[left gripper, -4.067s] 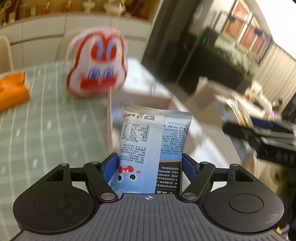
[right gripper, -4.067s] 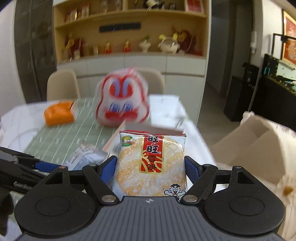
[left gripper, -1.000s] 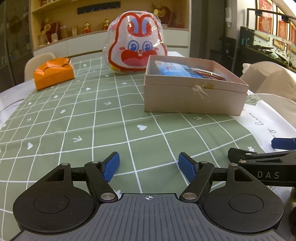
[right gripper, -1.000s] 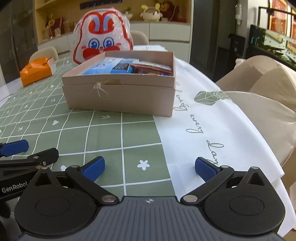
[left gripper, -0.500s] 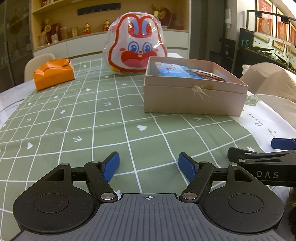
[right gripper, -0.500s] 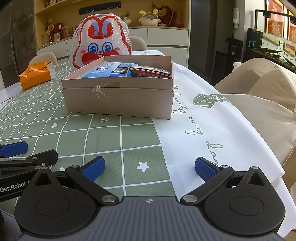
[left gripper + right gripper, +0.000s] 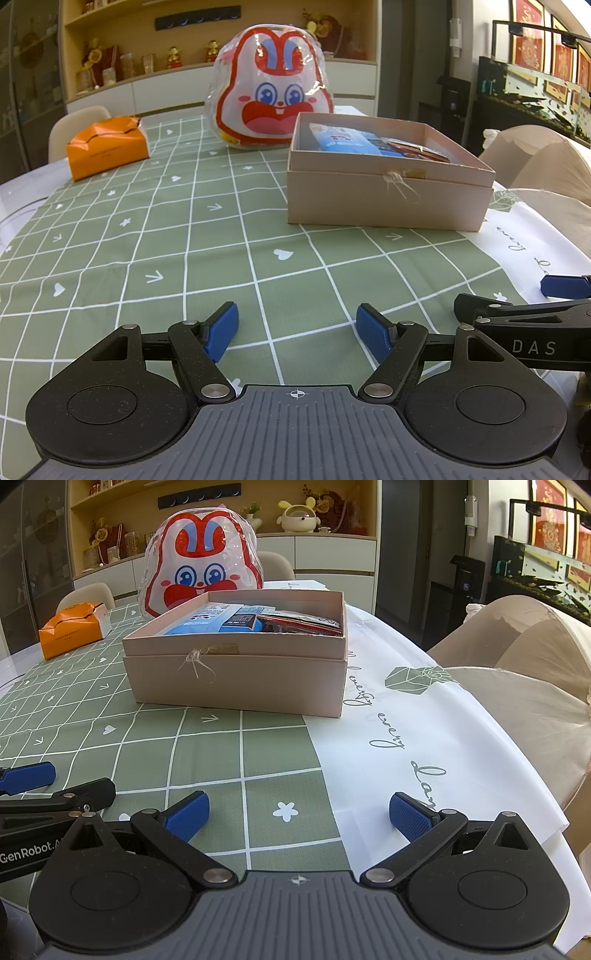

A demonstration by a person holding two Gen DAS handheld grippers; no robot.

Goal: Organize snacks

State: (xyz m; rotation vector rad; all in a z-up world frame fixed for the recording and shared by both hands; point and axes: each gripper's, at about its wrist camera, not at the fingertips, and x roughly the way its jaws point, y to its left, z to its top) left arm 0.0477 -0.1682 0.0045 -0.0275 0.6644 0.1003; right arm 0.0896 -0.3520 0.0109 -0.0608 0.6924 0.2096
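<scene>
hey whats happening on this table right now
A person is tidying snacks with two handheld grippers. Both the left gripper and the right gripper are open and empty, held low over the green checked tablecloth. The snack packets lie inside the open pink box. Behind it stand a rabbit-face bag and an orange box, neither being handled. No loose snacks are visible on the cloth.

Each of the two tools, the left gripper and the right gripper, is built of black linkage arms with silver screws, blue ribbed pads and a grey ridged body (white lettering is printed along the sides).
</scene>
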